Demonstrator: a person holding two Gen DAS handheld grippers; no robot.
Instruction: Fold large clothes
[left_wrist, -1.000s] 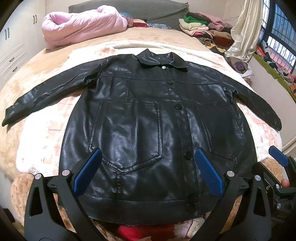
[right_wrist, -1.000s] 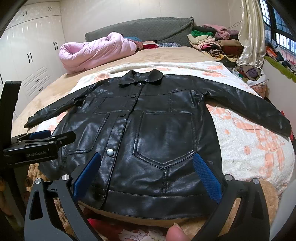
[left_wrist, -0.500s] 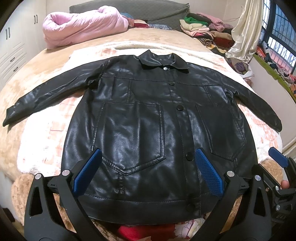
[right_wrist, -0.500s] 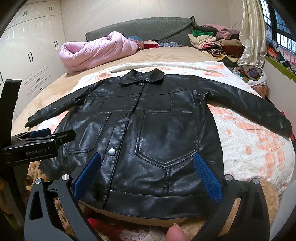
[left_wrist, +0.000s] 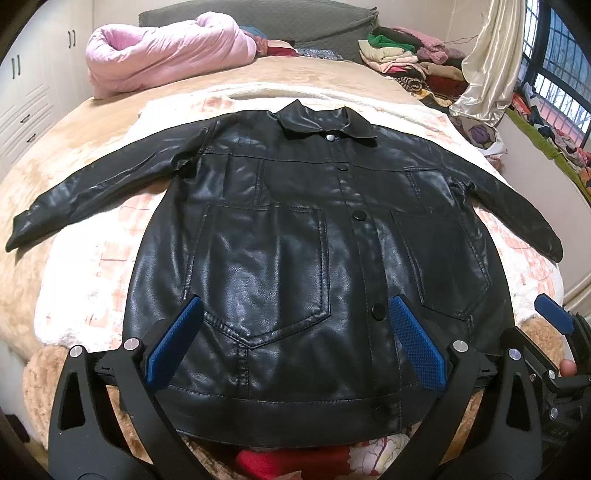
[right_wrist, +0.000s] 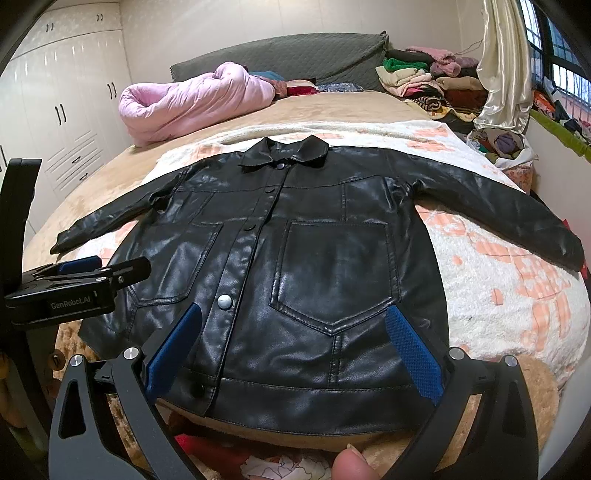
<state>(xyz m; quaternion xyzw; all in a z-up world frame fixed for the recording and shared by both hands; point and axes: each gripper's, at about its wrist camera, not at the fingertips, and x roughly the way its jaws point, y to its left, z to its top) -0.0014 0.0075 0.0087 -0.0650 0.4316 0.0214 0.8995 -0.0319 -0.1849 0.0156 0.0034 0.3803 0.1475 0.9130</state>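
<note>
Where jacket (left_wrist: 295, 266) lies flat: patterned blanket (left_wrist: 92, 258), bed w/ pink quilt (left_wrist: 166, 55).

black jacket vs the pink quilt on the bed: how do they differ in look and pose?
The black jacket is glossy and leather-like; the pink quilt is matte and puffy. The jacket lies flat, front up, sleeves spread out; the quilt is bunched into a rolled heap. The jacket sits near the grippers at the foot end; the quilt sits far back by the grey headboard. Both rest on the bed, ungripped.

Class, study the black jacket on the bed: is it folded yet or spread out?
Spread out. The black jacket lies flat, front up, both sleeves extended sideways, hem unfolded.
</note>
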